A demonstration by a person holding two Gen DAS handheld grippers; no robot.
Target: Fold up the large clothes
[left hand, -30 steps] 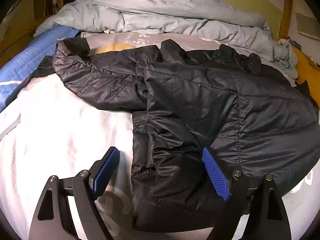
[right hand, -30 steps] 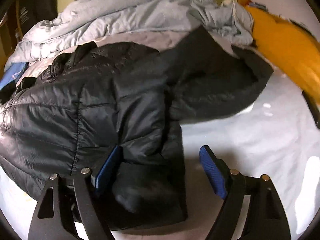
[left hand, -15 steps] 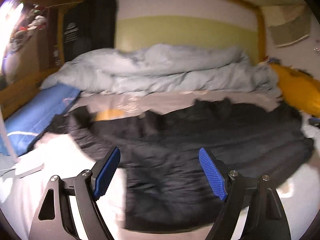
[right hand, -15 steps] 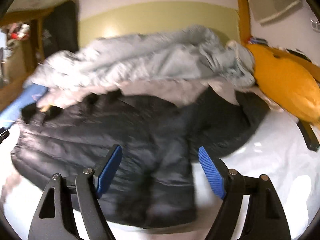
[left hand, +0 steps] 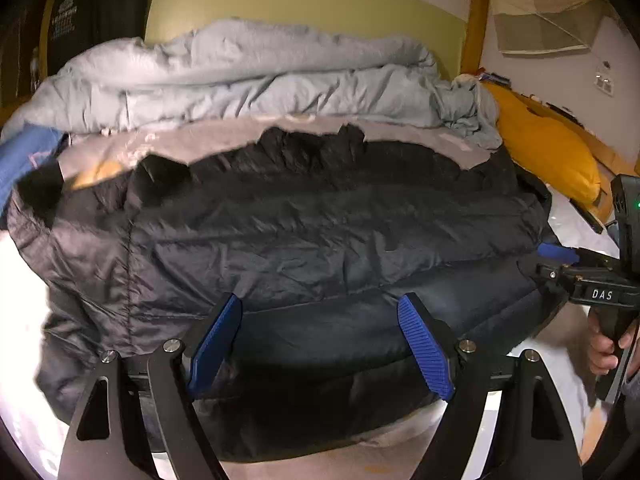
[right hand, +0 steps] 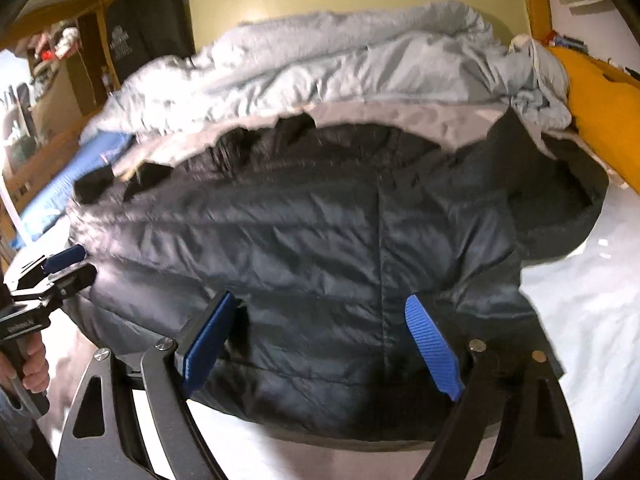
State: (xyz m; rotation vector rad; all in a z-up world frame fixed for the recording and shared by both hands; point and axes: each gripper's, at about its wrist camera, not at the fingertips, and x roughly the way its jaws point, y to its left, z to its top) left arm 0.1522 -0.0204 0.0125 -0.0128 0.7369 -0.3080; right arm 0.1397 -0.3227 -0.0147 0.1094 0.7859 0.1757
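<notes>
A: What differs from a second ago?
B: The black jacket (left hand: 320, 248) now lies spread wide across the bed (right hand: 580, 300), sleeves tucked in.
A: Room at the edges?
B: White sheet right; grey duvet (left hand: 260, 80) behind.
A: Jaws?
B: Left gripper (left hand: 320, 344) and right gripper (right hand: 320, 344) both gape wide over the hem, gripping nothing.
</notes>
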